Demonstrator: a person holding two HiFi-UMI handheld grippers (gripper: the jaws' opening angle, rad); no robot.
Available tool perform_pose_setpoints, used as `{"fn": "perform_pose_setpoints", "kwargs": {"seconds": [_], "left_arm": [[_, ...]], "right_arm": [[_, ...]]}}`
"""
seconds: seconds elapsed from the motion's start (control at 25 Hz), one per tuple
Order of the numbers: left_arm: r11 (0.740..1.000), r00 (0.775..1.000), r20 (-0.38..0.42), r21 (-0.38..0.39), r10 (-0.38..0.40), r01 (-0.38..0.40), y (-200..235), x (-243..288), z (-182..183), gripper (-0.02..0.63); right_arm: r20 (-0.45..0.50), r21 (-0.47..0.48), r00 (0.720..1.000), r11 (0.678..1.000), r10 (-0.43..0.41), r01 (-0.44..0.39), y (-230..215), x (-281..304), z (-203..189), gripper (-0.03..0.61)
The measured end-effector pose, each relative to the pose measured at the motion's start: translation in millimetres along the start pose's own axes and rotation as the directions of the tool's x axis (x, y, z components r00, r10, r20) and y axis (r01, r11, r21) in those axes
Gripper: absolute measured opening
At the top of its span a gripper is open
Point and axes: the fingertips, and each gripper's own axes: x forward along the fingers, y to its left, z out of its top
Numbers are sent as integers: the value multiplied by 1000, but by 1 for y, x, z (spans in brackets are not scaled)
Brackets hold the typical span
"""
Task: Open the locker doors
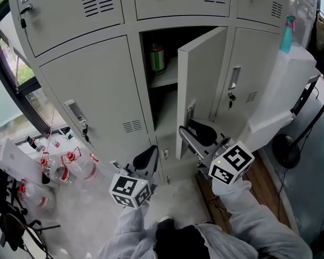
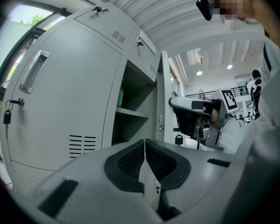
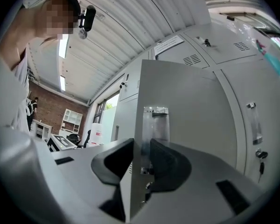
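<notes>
Locker door (image 1: 202,85) stands ajar, its edge pinched by the right tool (image 3: 141,160), left tool (image 2: 144,155) pressed together.

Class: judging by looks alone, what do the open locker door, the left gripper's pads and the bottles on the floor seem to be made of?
locker door: probably painted sheet metal, pale grey and matte; it is a thin flat panel with a folded edge.
left gripper pads: dark and rubber-like, with a fine dotted texture.
bottles: likely clear plastic; the walls are see-through and the caps red.
</notes>
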Motion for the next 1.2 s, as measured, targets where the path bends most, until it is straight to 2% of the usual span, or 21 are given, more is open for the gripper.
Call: {"fn": "perform_pose_setpoints", "kwargs": {"seconds": [0.16, 0.72, 1.2], "left_arm": [[999, 999, -19, -4, 40, -40, -19, 0, -6, 14], [990, 990, -1, -26, 139, -138, -81, 1, -13, 14], [977, 978, 2, -26, 209, -209, -124, 11, -24, 14]], "right_arm": [[3, 16, 999, 998, 54, -54, 0, -17, 2, 106], [-8, 42, 984, 983, 178, -177, -13, -74, 12, 112], [38, 71, 956, 953, 291, -294, -36, -124, 20, 116]]}}
